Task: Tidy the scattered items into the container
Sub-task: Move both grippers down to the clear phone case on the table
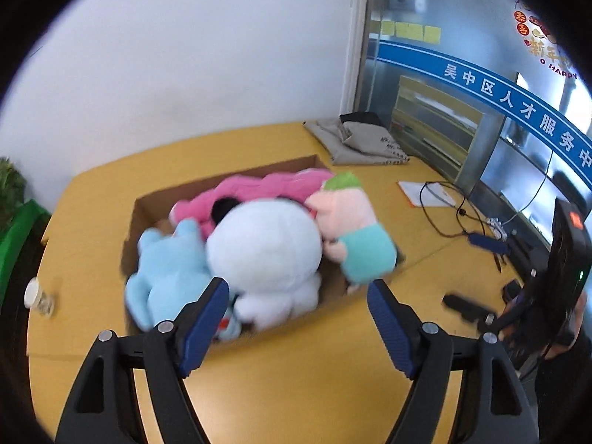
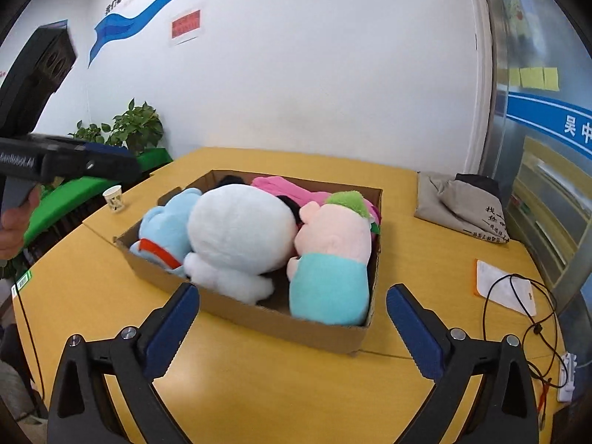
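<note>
Toys sat packed in cardboard box (image 2: 259,318) mid-table: blue plush (image 2: 166,233) left, white plush (image 2: 236,236) centre, pink-faced doll (image 2: 333,259) right. We held left gripper (image 1: 298,318) and right gripper (image 2: 292,327) near side of box, jaws wide, empty, clear of load. We judged tidying nearly finished.

Plush fabric, raw cardboard, smooth yellow tabletop

The cardboard box (image 2: 259,318) is matt brown with a rough cut rim; inside it, the white plush toy (image 2: 240,233) is long-piled and fluffy, the light blue plush toy (image 2: 168,227), the pink plush toy (image 2: 292,188) and the green-haired plush doll (image 2: 333,255) are soft short-pile cloth. The yellow table (image 2: 296,388) looks smooth with a faint sheen. Far right lies a matt grey cloth bag (image 2: 462,207); far left stands a paper cup (image 2: 114,199). The right gripper (image 2: 292,327) has matt black plastic arms, ribbed blue pads (image 2: 414,336) and shiny metal pins
</note>
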`<state>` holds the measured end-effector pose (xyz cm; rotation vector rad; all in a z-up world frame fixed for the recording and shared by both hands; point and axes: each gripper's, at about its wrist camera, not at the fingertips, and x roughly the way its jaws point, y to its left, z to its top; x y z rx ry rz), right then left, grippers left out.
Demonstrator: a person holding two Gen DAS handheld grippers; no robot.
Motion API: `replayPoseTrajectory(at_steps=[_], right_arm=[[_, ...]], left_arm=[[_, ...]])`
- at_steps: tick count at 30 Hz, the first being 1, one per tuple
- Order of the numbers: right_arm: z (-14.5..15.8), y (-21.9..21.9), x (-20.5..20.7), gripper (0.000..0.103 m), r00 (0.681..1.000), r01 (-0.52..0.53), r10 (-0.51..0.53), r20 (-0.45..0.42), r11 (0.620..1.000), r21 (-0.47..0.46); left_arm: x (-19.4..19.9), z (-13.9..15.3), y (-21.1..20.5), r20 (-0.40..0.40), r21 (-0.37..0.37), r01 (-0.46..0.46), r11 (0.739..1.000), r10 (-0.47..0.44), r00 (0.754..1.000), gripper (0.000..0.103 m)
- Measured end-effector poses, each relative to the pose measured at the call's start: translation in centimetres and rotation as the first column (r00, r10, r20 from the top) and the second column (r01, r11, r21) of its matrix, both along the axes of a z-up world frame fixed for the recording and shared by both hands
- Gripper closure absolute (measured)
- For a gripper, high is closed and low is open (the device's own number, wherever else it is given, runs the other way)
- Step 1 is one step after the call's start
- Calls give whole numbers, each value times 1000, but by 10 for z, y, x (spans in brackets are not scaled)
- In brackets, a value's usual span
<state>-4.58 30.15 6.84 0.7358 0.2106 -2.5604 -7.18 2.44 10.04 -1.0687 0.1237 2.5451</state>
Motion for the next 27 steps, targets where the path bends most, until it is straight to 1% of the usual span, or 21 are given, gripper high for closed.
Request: replayPoseTrajectory(at_steps=[4,7,8,10,13,15,17,18,20,22,23,26,27], right_arm=[[0,-7,27,0,999,35,-34,-15,999,36],[-3,-10,48,0,999,36,-35,-11,998,43],[-4,-11,55,0,1000,24,-23,-16,999,43],[-8,-15,74,0,999,-43,44,-22,998,49],[-21,-26,104,0,992,-121,123,-19,988,98],[-38,-33,121,0,984,-178,176,25,976,126],[-63,-41,134,0,969,-240,227,99,959,151],[-81,-45,139,0,955,-275,252,157,949,155],[-109,-50,145,1,934,-314,271,235,934,171],[-131,-53,150,2,924,-313,251,289,931,191],[-139,-53,151,3,919,-308,242,311,933,186],[-149,-51,151,4,917,-287,216,336,942,177],[-152,-52,151,8,919,-279,205,338,942,187]], left_arm=[[46,-24,-25,26,7,-37,999,37,999,26],[75,-44,-39,36,41,-47,998,46,998,26],[85,-52,-44,37,47,-45,998,43,998,26],[102,-70,-54,51,49,-39,998,36,998,26],[125,-97,-70,117,96,-51,994,40,992,26],[141,-114,-78,160,121,-71,990,51,986,26],[154,-131,-80,204,131,-85,988,57,977,26],[161,-139,-80,230,142,-91,986,56,972,26],[172,-155,-79,283,168,-92,982,41,958,26],[180,-169,-76,324,170,-89,982,29,946,26],[184,-175,-74,343,167,-85,982,23,939,26],[191,-193,-66,406,184,-73,980,-8,914,26],[191,-199,-64,430,184,-74,980,-13,903,28]])
